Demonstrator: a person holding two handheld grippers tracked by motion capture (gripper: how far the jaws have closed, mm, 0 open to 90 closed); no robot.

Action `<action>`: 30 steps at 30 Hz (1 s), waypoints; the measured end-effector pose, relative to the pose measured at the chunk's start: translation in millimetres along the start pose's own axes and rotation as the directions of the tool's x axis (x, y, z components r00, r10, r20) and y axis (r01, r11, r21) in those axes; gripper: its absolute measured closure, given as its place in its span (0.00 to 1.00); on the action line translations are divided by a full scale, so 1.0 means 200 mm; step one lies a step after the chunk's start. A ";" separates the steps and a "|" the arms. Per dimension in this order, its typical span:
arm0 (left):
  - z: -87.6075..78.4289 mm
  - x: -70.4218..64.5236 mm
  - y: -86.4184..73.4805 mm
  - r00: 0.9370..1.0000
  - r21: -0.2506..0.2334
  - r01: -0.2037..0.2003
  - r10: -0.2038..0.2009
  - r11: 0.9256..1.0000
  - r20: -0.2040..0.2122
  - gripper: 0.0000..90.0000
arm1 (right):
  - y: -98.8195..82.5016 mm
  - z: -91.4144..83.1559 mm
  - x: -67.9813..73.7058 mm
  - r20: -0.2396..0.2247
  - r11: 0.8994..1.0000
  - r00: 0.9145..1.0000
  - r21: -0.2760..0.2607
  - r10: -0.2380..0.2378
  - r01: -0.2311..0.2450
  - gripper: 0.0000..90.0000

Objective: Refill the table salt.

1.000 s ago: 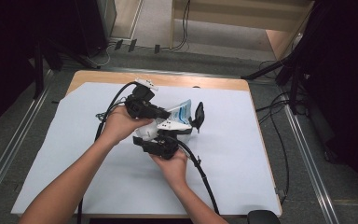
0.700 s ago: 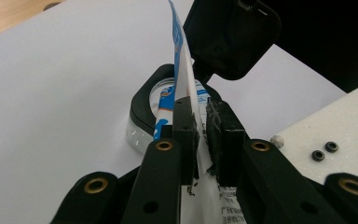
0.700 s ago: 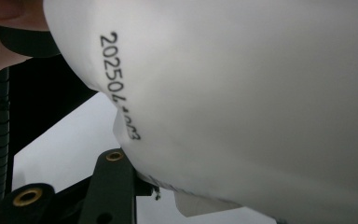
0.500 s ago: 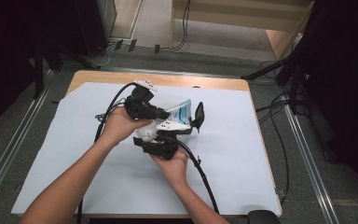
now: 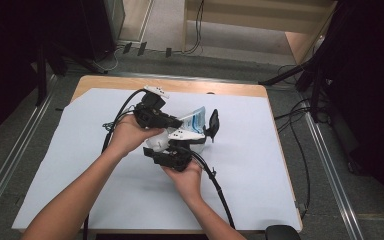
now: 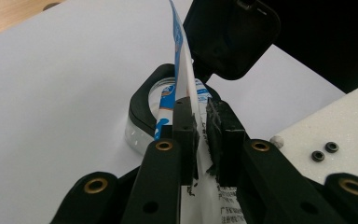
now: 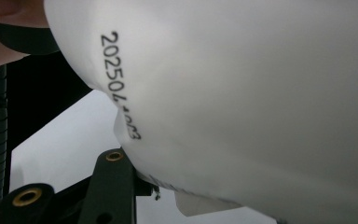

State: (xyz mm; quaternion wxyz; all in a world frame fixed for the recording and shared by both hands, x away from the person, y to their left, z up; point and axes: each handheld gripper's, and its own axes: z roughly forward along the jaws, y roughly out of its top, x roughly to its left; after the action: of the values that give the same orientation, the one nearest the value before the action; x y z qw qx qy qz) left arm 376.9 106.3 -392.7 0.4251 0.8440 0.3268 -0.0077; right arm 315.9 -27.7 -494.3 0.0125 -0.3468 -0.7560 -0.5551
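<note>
A white pouch with blue print (image 5: 194, 116) hangs above the middle of the table between my two grippers. My left gripper (image 5: 176, 120) comes from the left and is shut on the pouch's thin edge (image 6: 181, 56), with the jaws (image 6: 200, 116) pressed together on it. My right gripper (image 5: 166, 147) sits under the pouch's bulging white end. In the right gripper view the pouch (image 7: 242, 93) with a printed date code lies against one black finger (image 7: 114, 186); the other finger is hidden. Below the pouch stands a round clear container (image 6: 142, 123) with its black hinged lid (image 6: 233, 37) raised.
The raised black lid (image 5: 213, 121) stands just right of the grippers on the white table cover (image 5: 260, 170). Black cables (image 5: 215, 180) trail from both grippers toward the near edge. A wooden strip (image 5: 180, 86) borders the far side, and dark stands flank the table.
</note>
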 end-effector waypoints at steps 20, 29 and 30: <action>0.00 0.00 0.00 1.000 -0.002 -0.002 0.002 1.000 -0.006 0.92 | 0.00 0.00 0.00 -0.002 1.000 1.000 -0.009 0.008 -0.008 0.64; 0.00 0.00 0.00 1.000 -0.002 -0.003 0.003 1.000 -0.006 0.91 | 0.00 0.00 0.00 0.001 1.000 1.000 -0.010 0.006 -0.006 0.64; 0.00 0.00 0.00 1.000 -0.002 -0.005 0.005 1.000 -0.007 0.91 | 0.00 0.00 0.00 0.000 1.000 1.000 -0.010 0.007 -0.007 0.64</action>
State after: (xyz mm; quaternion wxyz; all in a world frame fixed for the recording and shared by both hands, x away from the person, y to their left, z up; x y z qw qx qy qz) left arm 376.4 105.8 -392.3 0.4246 0.8446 0.3261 -0.0033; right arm 316.5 -27.0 -493.9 0.0125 -0.3497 -0.7518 -0.5589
